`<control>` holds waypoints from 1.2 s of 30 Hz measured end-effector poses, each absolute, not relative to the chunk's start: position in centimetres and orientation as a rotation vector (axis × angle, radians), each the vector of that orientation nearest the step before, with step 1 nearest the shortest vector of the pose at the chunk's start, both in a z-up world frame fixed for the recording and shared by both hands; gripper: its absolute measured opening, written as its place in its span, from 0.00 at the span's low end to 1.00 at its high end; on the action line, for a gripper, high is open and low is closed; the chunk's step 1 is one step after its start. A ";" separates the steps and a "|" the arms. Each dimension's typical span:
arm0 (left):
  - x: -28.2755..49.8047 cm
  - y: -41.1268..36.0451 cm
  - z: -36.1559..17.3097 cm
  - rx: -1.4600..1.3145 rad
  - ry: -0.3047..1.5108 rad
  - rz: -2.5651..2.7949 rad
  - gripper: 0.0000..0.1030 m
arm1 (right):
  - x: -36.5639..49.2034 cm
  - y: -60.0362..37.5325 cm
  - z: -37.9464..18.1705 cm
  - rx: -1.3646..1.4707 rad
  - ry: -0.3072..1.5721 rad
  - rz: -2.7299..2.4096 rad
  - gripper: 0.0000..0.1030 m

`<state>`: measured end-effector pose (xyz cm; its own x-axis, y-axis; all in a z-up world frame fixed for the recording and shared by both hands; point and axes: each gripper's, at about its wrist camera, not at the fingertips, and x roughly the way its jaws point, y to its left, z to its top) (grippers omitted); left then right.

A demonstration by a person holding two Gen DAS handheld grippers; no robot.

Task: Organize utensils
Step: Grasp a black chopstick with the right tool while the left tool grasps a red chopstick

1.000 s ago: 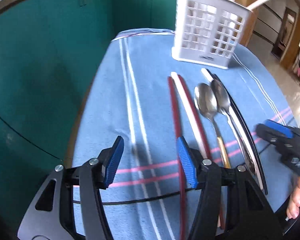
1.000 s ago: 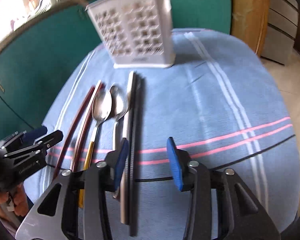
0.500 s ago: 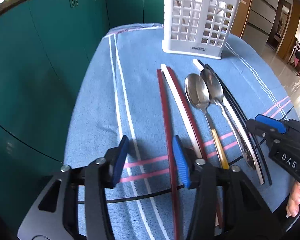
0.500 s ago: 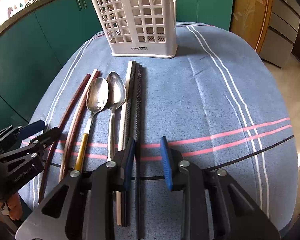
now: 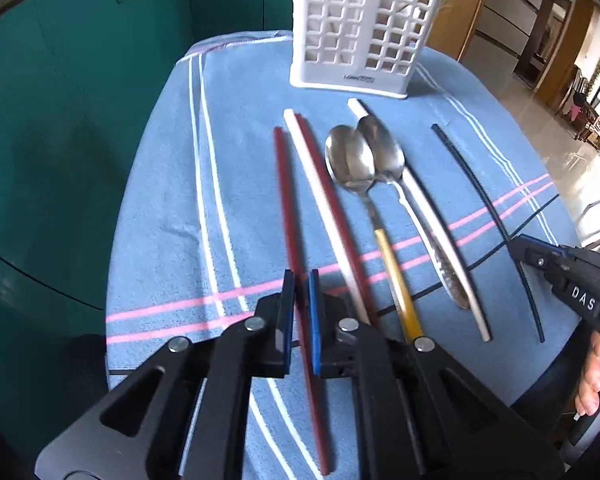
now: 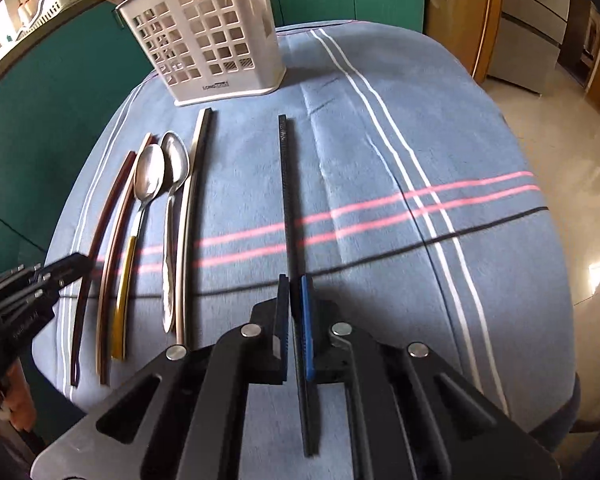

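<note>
On the blue striped cloth [image 5: 168,216] lie chopsticks and two spoons in a row. My left gripper [image 5: 299,280] has its jaws closing, and the pads press on a dark red chopstick [image 5: 284,200] near its close end. Beside it lie a white-and-red chopstick [image 5: 320,184], a gold-handled spoon [image 5: 348,160], a silver spoon [image 5: 382,152] and a pale chopstick [image 5: 440,232]. My right gripper [image 6: 296,280] is closing too, pinching a black chopstick [image 6: 287,200] that sits apart, to the right of the row. The white slotted utensil basket [image 6: 208,36] stands upright at the far end.
Teal cabinets [image 5: 80,100] stand close beyond the table's left and far sides. The cloth drops off at the near edge and to the right, above a shiny tiled floor [image 6: 572,140]. A hand shows under each gripper at the frame edges.
Both grippers' jaws have narrowed from wide apart to a tight pinch. The left one closed around the dark red chopstick. The black chopstick has shifted right, away from the pale one.
</note>
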<state>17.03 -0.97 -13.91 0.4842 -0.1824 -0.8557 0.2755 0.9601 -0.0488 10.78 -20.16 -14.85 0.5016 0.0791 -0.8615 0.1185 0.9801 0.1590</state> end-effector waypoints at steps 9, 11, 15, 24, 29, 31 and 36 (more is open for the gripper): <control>19.2 -1.1 -14.5 0.149 1.015 -0.202 0.24 | 11.4 -20.1 -15.0 0.195 1.040 -0.040 0.12; 19.5 -1.2 -14.7 0.153 1.022 -0.198 0.25 | 11.5 -20.0 -15.0 0.196 1.040 -0.040 0.14; 19.7 -1.2 -14.9 0.159 1.023 -0.194 0.25 | 11.7 -19.9 -15.0 0.190 1.038 -0.048 0.15; 19.8 -1.3 -15.0 0.178 1.016 -0.177 0.31 | 12.6 -19.1 -15.1 0.160 1.031 -0.045 0.29; 20.2 -1.6 -15.0 0.185 1.012 -0.171 0.32 | 12.8 -19.0 -15.2 0.146 1.025 -0.046 0.29; 20.3 -1.6 -15.0 0.188 1.010 -0.164 0.36 | 12.9 -19.0 -15.2 0.141 1.021 -0.049 0.29; 21.0 -1.2 -15.1 0.177 1.011 -0.151 0.44 | 13.8 -18.8 -15.3 0.119 1.015 -0.061 0.29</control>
